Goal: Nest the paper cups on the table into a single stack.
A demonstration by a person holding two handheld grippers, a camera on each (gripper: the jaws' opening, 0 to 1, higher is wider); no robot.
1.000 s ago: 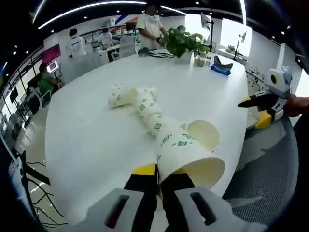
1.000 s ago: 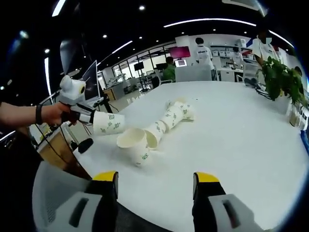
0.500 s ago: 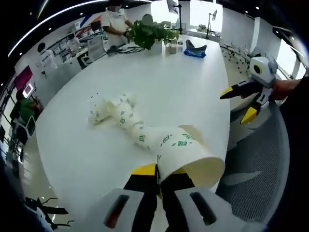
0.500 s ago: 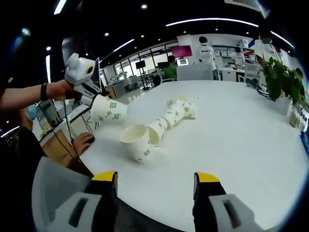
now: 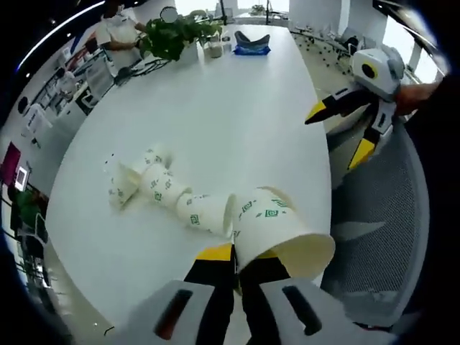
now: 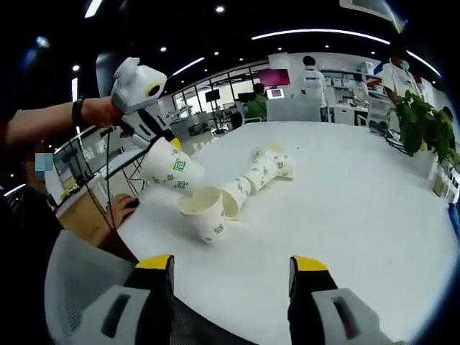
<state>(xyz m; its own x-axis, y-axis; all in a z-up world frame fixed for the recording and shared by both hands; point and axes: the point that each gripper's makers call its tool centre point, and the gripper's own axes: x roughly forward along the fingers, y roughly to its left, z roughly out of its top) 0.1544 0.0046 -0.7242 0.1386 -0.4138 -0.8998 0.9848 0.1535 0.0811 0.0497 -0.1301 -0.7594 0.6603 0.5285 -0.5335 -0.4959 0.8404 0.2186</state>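
Raised since earlier: left gripper (image 5: 236, 253) clamping white green-patterned paper cup (image 5: 277, 230); right gripper (image 6: 233, 267) wide.

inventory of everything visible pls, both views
Held paper cup: 1, white with green marks, clamped in the left gripper, mouth angled toward the loose cup.
Loose paper cup: 1, same print, on its side near the table edge.
Row of nested cups: exact count unclear, lying on the table beyond the loose cup.
Table: 1, white, oval.
Potted plant: 1, green, far end of the table.
Mesh chair: grey, beside the table.
People: several, in the background office.
Left gripper: yellow-tipped, shut on the cup.
Right gripper: yellow-tipped, open, empty.
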